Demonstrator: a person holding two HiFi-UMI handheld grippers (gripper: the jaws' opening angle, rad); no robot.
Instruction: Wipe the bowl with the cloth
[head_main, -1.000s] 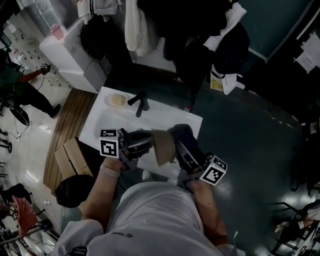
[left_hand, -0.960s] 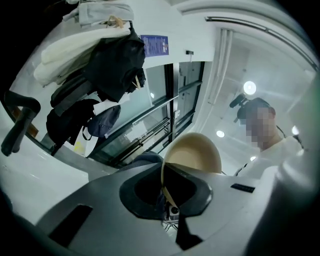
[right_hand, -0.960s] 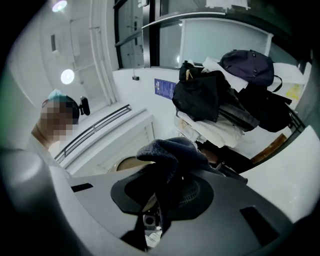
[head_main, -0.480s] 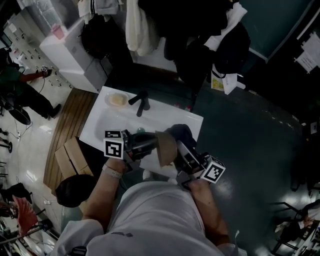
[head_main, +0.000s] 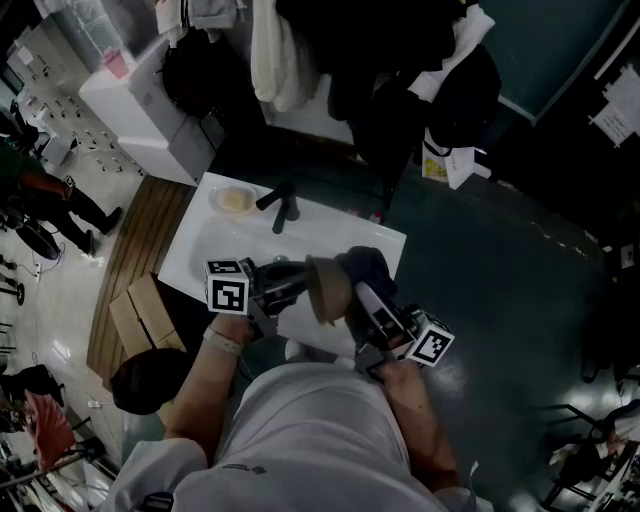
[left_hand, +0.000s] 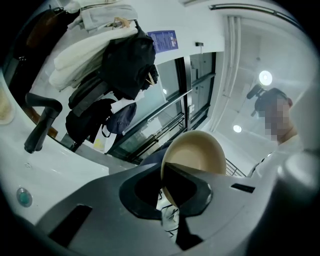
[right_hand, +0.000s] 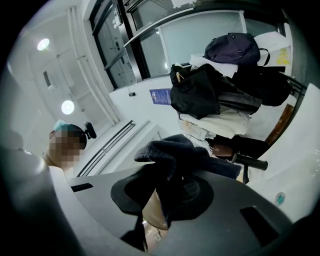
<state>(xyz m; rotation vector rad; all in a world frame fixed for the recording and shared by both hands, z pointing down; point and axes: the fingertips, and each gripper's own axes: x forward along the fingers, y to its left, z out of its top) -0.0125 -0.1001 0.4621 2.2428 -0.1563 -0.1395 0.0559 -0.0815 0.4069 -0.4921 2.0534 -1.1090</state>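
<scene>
Left claw (head_main: 297, 286) shifted slightly rightward, clamped on bowl (head_main: 326, 290) rim | right claw (head_main: 360, 293) clamped on cloth (head_main: 366, 266) | cloth laid against bowl's right side

I see the bowl (head_main: 328, 290) over the sink's (head_main: 215, 245) near edge, my left tongs (head_main: 305, 285) at its 9 o'clock, the cloth (head_main: 365, 268) touching its 3 o'clock, the tap (head_main: 281, 208) at its 11 o'clock.

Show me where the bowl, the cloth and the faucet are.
bowl (left_hand: 200, 155): left gripper view, on its tan wall above the jaws.
cloth (right_hand: 170, 152): right gripper view, on the dark fold bunched over the jaws.
faucet (head_main: 283, 210): head view, on its dark upright body on the white sink.
</scene>
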